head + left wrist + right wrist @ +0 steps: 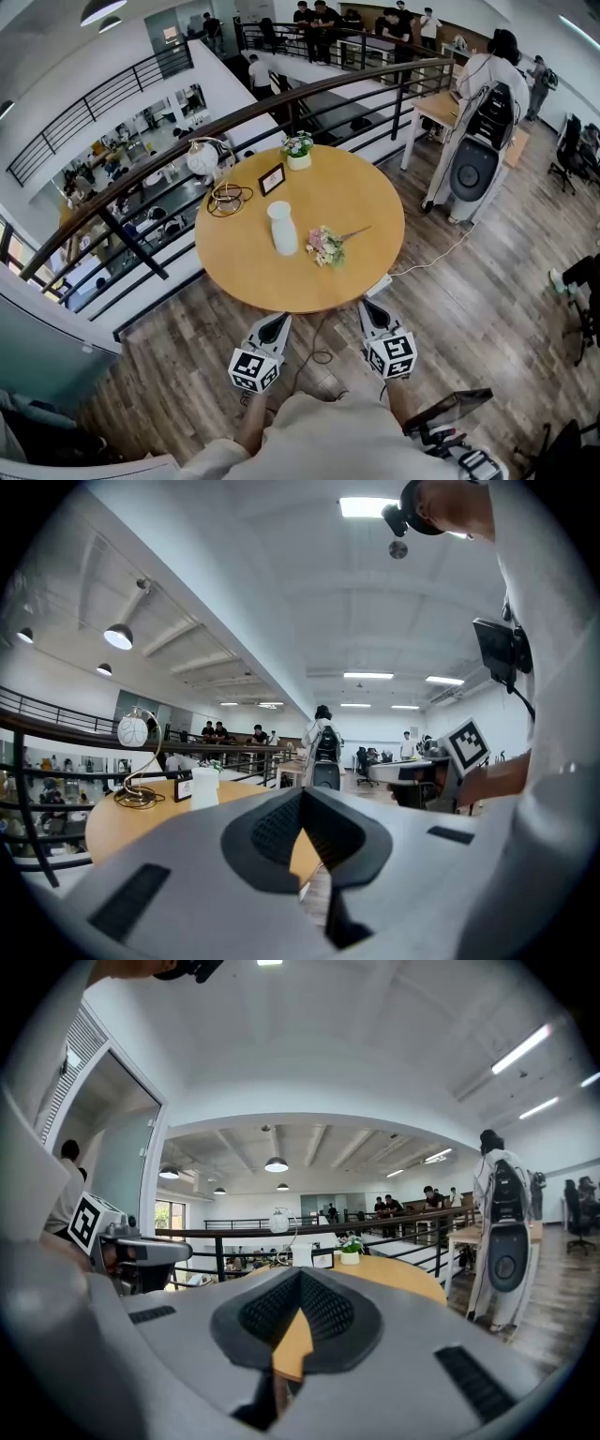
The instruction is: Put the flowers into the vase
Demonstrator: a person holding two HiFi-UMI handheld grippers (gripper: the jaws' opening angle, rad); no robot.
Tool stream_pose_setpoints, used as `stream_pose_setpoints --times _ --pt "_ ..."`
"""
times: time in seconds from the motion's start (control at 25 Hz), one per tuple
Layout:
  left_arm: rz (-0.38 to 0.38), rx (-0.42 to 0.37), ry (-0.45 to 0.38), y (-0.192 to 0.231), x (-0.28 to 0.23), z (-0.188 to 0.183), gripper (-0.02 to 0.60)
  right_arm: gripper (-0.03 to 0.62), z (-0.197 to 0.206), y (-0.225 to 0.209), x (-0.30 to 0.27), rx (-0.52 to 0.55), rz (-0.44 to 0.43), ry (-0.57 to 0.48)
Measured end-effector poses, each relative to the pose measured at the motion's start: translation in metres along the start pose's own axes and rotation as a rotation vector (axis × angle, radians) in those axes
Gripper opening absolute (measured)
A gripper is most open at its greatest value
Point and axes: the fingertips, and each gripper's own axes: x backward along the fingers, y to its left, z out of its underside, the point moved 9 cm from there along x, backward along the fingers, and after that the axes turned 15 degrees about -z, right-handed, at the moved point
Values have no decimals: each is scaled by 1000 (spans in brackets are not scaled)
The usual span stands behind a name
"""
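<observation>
Flowers (325,246): well ahead of fingers (275,330), beside vase (282,228)
Left gripper (280,319): closed, empty
Right gripper (368,307): closed, empty; open wide, pinch stem (354,232)

A vase (282,228) stands near the middle of a round table (349,195), and the flowers (326,246) lie on the tabletop just to its right. Behind the vase sits a small framed card (272,178), with a potted plant (298,150) further back. What seems to be a lamp (207,159) stands at the far left edge, in front of a railing (137,246). The left gripper (277,321) and right gripper (371,307) are side by side just off the table's near edge.
</observation>
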Motion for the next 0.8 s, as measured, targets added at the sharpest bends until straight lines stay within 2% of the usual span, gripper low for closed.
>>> stream_pose_setpoints --times 0.16,0.36,0.8 --pt "-5 -4 1 0 2 1 6 8 2 0 1 1 -15 -16" --pt "-23 -9 1 -3 4 2 6 9 3 3 7 -19 -87 -70" --pt "-82 -35 9 -39 6 -3 6 8 16 -22 49 -43 -118 -35"
